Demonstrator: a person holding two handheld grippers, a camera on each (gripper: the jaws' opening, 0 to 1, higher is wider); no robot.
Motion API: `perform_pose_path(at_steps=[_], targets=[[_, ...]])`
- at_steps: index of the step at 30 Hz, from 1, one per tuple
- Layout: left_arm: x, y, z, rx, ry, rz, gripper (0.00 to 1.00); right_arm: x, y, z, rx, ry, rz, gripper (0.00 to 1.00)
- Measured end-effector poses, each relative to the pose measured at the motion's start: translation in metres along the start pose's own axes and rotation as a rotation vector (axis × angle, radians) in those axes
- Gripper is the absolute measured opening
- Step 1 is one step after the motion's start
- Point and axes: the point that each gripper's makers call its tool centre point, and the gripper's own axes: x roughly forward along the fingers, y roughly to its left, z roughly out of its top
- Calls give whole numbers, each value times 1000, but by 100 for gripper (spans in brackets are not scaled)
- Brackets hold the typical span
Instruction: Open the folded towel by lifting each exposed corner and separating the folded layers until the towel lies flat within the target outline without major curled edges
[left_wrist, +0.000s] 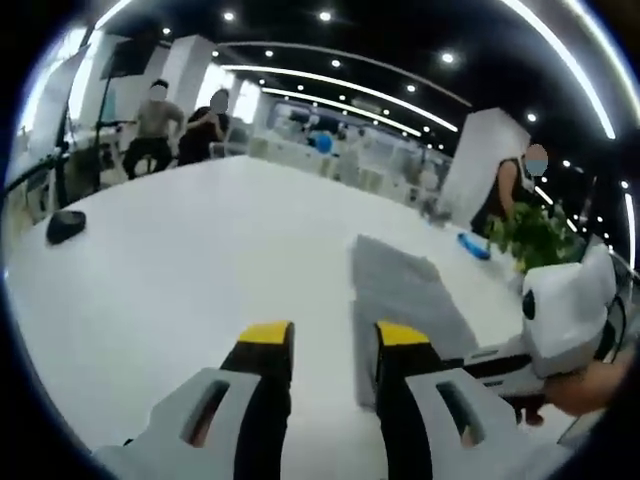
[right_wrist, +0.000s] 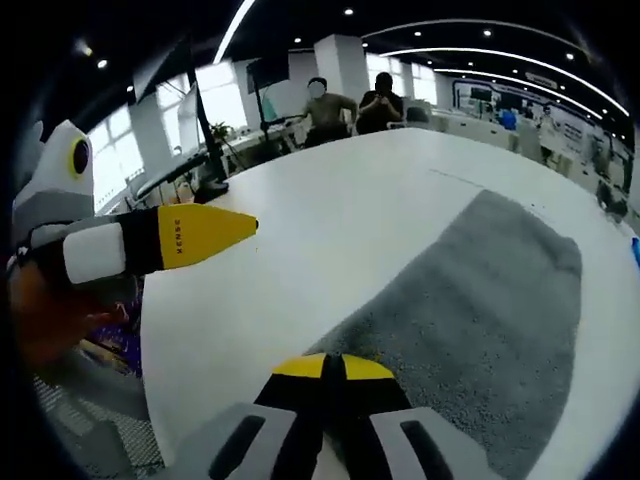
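Beside closed right hand-held gripper (right_wrist: 333, 366), grey towel (right_wrist: 480, 330) flat.

The left gripper (left_wrist: 333, 350) is a light grey moulded plastic body with two black jaws ending in yellow tips, and each grey shoulder carries a slanted oval slot. The right gripper (right_wrist: 333, 368) has the same build: grey slotted shoulders, black jaws and yellow tips. In the right gripper view the left gripper's jaw (right_wrist: 160, 240) shows from the side as a white block, a black band and a pointed yellow tip with small dark lettering.
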Motion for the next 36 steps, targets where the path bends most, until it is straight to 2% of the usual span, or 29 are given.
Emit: perform_pose_path(at_steps=[5,10,12,17,20,22,24,28,29,32,36], targets=[[2,-1,-9,-7,38,2,30,-11,-3,5,28,-21,15,0],[5,-3,-11,-6,43,-10,30,-22,-13,9,54,-49,12,0],[7,-6,-13,2,56,-21,30,-35,-19,14,87,-80,9,0],[11,-13,-20,23,80,-52,30,-50,-34,21,140,-123,-12,0],[13,-21,-26,35,97,-81,29,-69,-46,26,173,-169,-42,0],[16,-27,-31,43,114,-100,29,-75,-50,26,193,-176,-45,0],[17,-40,-38,73,130,-145,29,-88,-60,27,221,-208,-68,0],[18,-68,-53,112,152,-228,27,-100,-70,26,253,-229,-88,0],[18,-78,-59,122,163,-272,26,-103,-74,25,265,-236,-96,0],[19,-82,-67,146,181,-282,26,-111,-82,24,291,-255,-110,0],[21,-76,-85,147,239,-268,25,-121,-94,20,322,-268,-126,0]])
